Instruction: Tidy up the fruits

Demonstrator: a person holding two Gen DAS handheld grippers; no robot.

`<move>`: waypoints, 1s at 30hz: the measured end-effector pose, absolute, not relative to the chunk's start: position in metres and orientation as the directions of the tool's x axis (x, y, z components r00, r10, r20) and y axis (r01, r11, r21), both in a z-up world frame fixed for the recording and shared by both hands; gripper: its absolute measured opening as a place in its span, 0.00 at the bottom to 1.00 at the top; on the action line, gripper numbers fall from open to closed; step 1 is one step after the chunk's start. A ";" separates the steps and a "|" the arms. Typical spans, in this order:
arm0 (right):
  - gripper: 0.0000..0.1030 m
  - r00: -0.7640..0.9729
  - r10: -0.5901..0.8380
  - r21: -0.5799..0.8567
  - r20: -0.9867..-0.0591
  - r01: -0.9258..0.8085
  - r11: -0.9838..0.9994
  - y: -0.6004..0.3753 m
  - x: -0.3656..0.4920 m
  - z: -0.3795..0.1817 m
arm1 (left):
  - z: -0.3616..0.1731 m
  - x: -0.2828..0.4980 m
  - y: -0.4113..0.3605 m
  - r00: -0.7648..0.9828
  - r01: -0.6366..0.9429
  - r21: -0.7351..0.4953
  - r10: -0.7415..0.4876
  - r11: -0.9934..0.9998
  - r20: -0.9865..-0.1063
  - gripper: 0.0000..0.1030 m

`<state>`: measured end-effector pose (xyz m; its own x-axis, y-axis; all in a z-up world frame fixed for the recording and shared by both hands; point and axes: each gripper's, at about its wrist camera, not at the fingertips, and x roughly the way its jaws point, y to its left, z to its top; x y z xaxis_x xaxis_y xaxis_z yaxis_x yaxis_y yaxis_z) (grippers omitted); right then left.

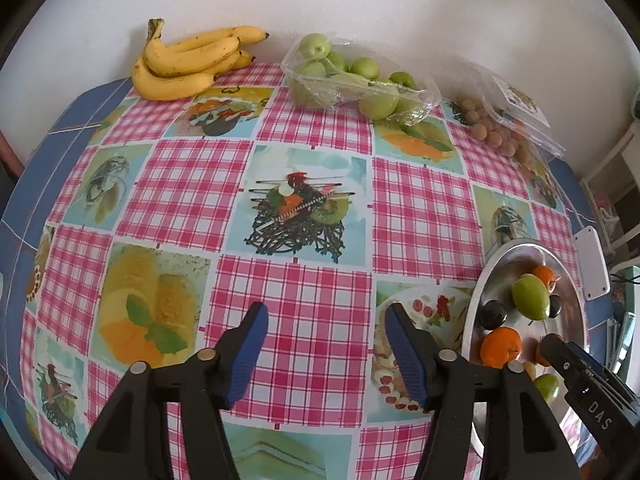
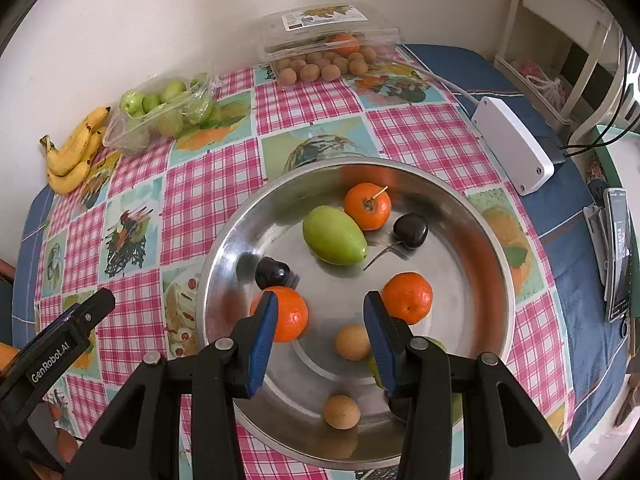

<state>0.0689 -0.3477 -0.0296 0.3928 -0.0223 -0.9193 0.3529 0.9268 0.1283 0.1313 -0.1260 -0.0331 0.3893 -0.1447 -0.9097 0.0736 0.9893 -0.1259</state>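
We hold the left gripper [image 1: 324, 320] spread and empty over bare tablecloth [image 1: 296, 292]; bananas [image 1: 188, 64] lie well ahead. Our right gripper [image 2: 320, 312], also parted and empty, hovers above the steel tray [image 2: 224, 248], already holding several fruits; more wait.

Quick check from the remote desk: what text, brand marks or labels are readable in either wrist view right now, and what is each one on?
"GenRobot.AI": white letters on the left gripper body, in the right wrist view.
"DAS": white letters on the right gripper body, in the left wrist view; possibly part of a longer word.
Printed label on the clear plastic box: text too small to read.
Phone at the table edge: screen unreadable.
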 end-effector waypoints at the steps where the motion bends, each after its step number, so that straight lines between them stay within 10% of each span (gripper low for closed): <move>1: 0.45 0.390 -0.023 0.128 -0.921 0.355 0.926 -0.348 0.069 -0.031 | -0.035 0.131 -0.126 0.383 0.072 -0.122 -0.141 0.990 -0.913 0.70; 4: 0.67 0.377 -0.031 0.117 -0.926 0.363 0.924 -0.349 0.071 -0.036 | -0.040 0.132 -0.125 0.365 0.065 -0.105 -0.122 0.992 -0.923 0.75; 18: 0.78 0.356 -0.023 0.112 -0.934 0.352 0.929 -0.345 0.079 -0.049 | -0.051 0.134 -0.117 0.350 0.035 -0.073 -0.080 0.997 -0.933 1.00; 23: 0.99 0.376 -0.013 0.124 -0.926 0.337 0.933 -0.343 0.080 -0.048 | -0.051 0.133 -0.115 0.369 0.032 -0.040 -0.049 0.999 -0.928 1.00; 30: 0.99 0.380 -0.018 0.113 -0.925 0.320 0.941 -0.341 0.080 -0.046 | -0.055 0.134 -0.113 0.350 0.028 -0.032 -0.040 0.999 -0.936 1.00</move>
<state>0.0798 -0.3405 -0.0463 0.3804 -0.0185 -0.9247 0.3204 0.9405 0.1130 0.1338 -0.1131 -0.0552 0.3500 -0.0395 -0.9359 0.0275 0.9991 -0.0319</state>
